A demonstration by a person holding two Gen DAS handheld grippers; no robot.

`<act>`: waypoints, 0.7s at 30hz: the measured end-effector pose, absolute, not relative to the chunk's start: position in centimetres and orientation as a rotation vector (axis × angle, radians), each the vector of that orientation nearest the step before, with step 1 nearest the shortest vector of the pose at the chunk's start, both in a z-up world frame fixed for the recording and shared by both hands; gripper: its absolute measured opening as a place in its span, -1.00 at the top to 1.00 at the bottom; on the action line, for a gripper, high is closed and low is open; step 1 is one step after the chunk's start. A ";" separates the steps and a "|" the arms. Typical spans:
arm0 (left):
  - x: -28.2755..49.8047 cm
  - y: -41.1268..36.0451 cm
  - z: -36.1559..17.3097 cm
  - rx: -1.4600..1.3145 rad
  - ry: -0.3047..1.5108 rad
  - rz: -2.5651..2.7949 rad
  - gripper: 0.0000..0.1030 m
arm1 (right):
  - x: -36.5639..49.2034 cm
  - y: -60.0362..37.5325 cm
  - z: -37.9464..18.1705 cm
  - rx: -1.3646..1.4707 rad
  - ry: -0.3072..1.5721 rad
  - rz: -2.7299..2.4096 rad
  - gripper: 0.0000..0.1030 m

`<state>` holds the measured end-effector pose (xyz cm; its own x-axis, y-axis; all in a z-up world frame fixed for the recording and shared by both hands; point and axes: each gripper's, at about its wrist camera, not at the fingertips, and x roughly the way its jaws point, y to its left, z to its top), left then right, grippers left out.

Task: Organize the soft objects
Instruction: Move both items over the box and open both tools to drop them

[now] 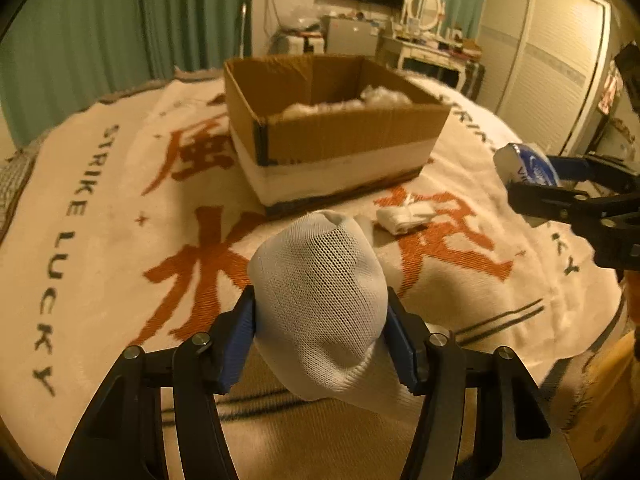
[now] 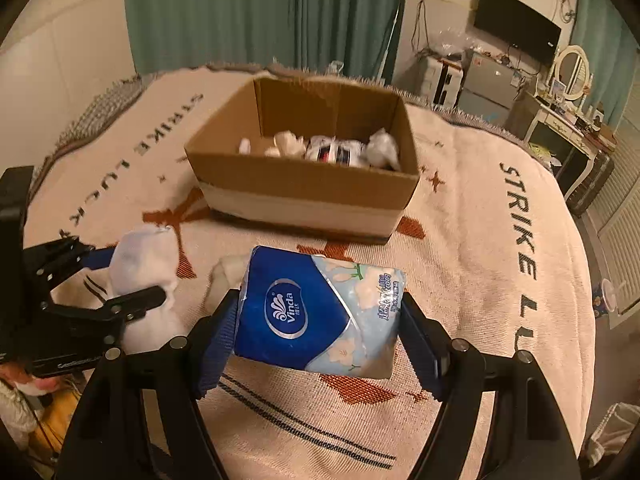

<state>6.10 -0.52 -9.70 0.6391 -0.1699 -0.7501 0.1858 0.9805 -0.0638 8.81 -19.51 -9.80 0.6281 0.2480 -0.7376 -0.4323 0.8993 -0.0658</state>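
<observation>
My left gripper is shut on a white rolled sock, held above the blanket; it also shows at the left of the right wrist view. My right gripper is shut on a blue Vinda tissue pack, also held above the blanket; the pack shows at the right of the left wrist view. An open cardboard box, also in the right wrist view, stands ahead of both grippers and holds several soft white items. A small white folded cloth lies on the blanket in front of the box.
A cream blanket with orange characters and "STRIKE LUCKY" lettering covers the bed. Green curtains, a wall TV, a dresser with mirror and a wardrobe stand beyond the bed.
</observation>
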 end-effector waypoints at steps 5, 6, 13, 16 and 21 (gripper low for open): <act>4.9 -0.9 -6.0 0.030 0.779 -0.187 -0.13 | 7.6 -20.3 -7.0 -0.200 0.747 0.410 -0.47; 4.7 -1.0 -5.1 0.034 0.758 -0.188 -0.14 | 7.5 -20.4 -6.5 -0.188 0.738 0.413 -0.47; 6.8 -1.3 0.4 0.022 0.657 -0.192 -0.13 | 8.8 -21.0 -1.1 -0.145 0.639 0.413 -0.47; 8.6 -1.6 2.1 0.013 0.627 -0.199 -0.13 | 10.4 -20.8 1.3 -0.154 0.597 0.412 -0.47; 13.1 -1.9 4.0 0.006 0.586 -0.177 -0.13 | 14.6 -19.8 4.1 -0.143 0.549 0.430 -0.47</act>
<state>13.14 -1.86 3.97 0.8182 -0.1647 -0.5509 0.1681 0.9848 -0.0448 14.56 -19.78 4.10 0.7670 0.3568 -0.5333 -0.4322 0.9016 -0.0183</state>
